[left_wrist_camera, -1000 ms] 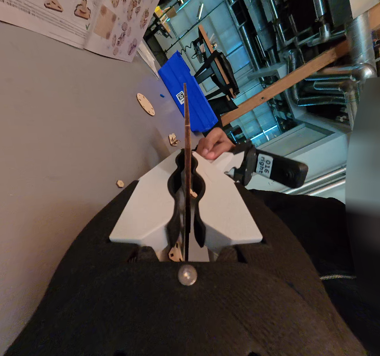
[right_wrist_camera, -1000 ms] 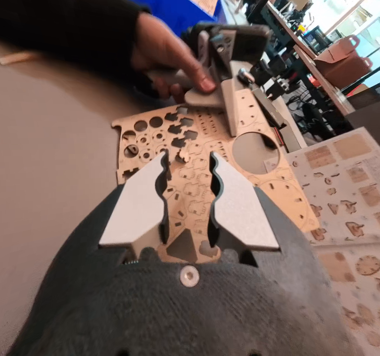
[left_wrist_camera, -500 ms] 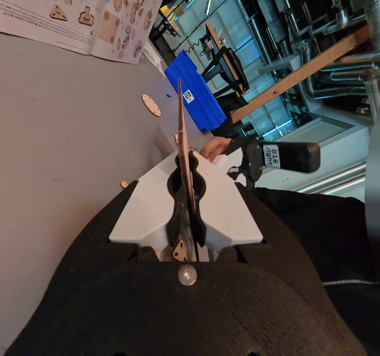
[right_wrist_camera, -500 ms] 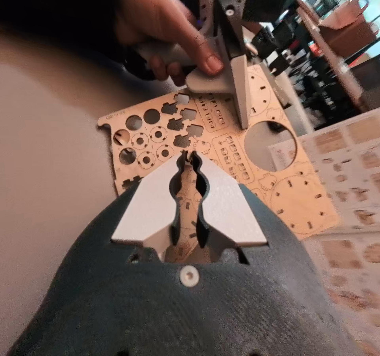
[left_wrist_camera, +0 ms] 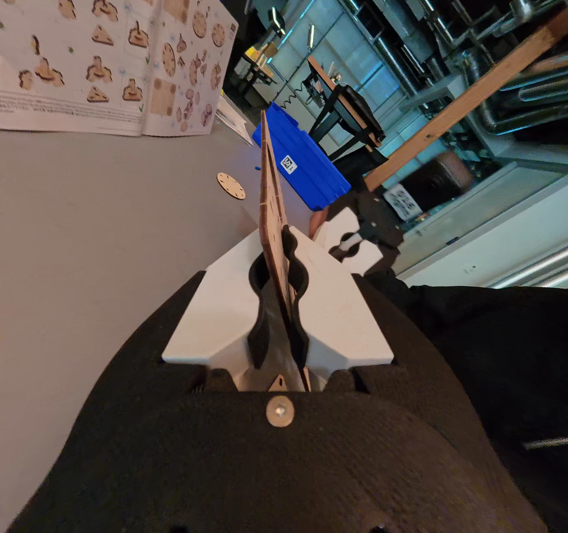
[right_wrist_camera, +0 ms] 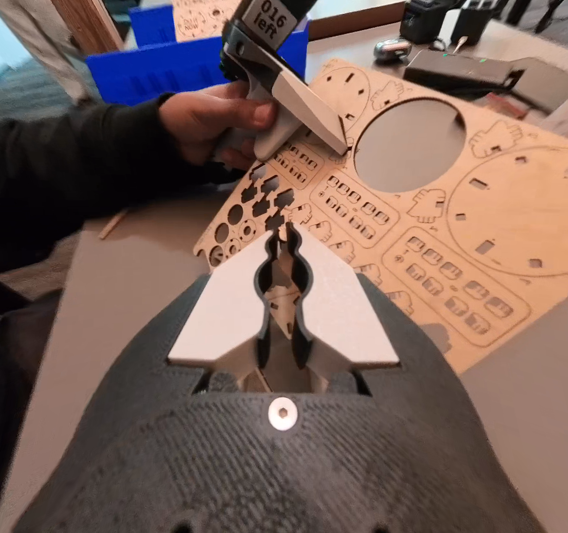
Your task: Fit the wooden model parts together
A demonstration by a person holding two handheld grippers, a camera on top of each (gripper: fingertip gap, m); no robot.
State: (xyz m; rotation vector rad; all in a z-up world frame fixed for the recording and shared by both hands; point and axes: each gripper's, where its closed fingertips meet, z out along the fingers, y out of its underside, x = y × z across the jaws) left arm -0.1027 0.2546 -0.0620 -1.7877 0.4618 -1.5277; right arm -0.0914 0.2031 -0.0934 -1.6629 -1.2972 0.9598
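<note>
Left gripper (left_wrist_camera: 273, 235) clamped on the plywood sheet (right_wrist_camera: 399, 210) by its far edge, right gripper (right_wrist_camera: 281, 235) pinched on a small wooden piece (right_wrist_camera: 280, 234) above the sheet's near corner, bare table (left_wrist_camera: 107, 226) alongside.

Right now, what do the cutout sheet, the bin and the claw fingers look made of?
Cutout sheet: thin plywood, it seems; pale matt face, dark, seemingly burnt edges round the cutouts, so likely laser-cut. Bin: glossy blue moulded plastic, ribbed wall. Left claw, shut on that sheet's edge: fingers matt white plastic, perhaps printed; the black wavy pads look rubbery.
</note>
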